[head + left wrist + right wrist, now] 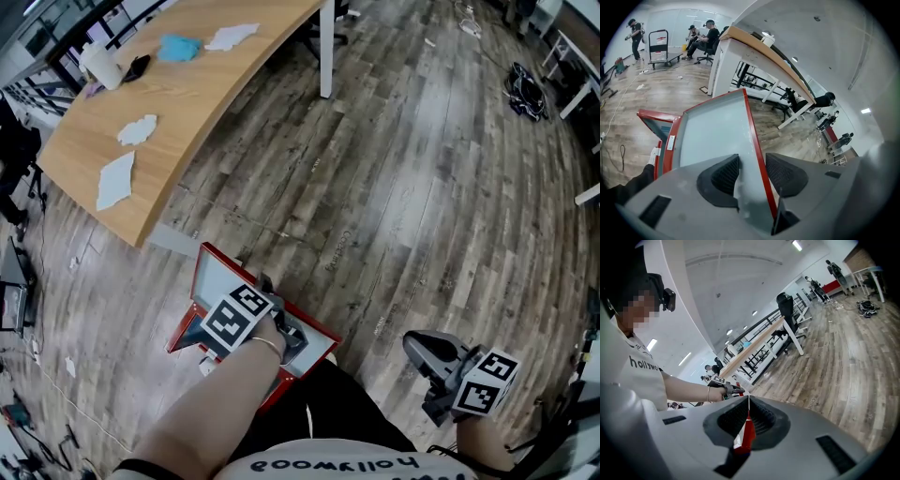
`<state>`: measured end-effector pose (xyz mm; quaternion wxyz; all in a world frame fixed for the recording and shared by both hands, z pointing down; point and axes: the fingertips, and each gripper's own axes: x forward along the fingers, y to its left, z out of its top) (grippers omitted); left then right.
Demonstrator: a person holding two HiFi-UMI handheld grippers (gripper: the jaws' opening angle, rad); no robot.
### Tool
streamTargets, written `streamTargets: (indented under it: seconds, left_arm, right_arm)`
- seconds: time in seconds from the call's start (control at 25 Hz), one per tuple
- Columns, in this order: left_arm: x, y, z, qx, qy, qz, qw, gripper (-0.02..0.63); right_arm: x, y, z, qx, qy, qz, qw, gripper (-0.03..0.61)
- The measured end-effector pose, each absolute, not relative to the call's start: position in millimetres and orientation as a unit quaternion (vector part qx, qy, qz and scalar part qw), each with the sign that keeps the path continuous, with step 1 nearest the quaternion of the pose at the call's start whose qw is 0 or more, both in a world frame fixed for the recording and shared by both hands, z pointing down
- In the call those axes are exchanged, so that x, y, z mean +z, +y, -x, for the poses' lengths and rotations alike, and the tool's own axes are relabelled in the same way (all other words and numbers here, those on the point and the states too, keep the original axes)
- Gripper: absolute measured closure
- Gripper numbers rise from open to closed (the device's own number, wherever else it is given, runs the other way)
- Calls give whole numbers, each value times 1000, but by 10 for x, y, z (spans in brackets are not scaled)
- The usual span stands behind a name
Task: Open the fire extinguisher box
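Observation:
The red fire extinguisher box (pixel 317 349) lies on the wooden floor at my feet. Its glass door (pixel 212 277) is swung up and stands partly raised. My left gripper (pixel 267 291) is at the door's free edge. In the left gripper view the door's red frame edge (pixel 751 125) and pane (pixel 712 131) run between the jaws of the left gripper (pixel 752 161); the ribbed pads (pixel 725 174) stand clear of it, so the gripper is open. My right gripper (pixel 419 350) hangs to the right over bare floor. Its jaws (pixel 749 411) are shut on nothing, and it looks toward the left gripper (pixel 729 389).
A curved wooden table (pixel 187 89) with paper scraps and a roll stands beyond the box, its white leg (pixel 326 56) nearby. Cables (pixel 527 89) lie on the floor at far right. People and a cart (pixel 658 44) are in the distance.

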<state>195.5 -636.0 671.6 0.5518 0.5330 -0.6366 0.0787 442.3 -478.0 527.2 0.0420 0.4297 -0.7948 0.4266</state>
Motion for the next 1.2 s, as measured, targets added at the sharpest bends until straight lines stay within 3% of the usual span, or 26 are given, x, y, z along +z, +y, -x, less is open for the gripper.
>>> streamTargets:
  seconds: [0.72, 1.2]
  left_arm:
    - [6589, -6323, -1945, 60, -615, -555, 557, 442]
    - [5827, -6291, -1704, -29, -531, -613, 584, 423]
  right_arm:
    - [5201, -4951, -4400, 420, -797, -430, 57, 568]
    - [4860, -5211, -4151, 388, -817, -422, 59, 568]
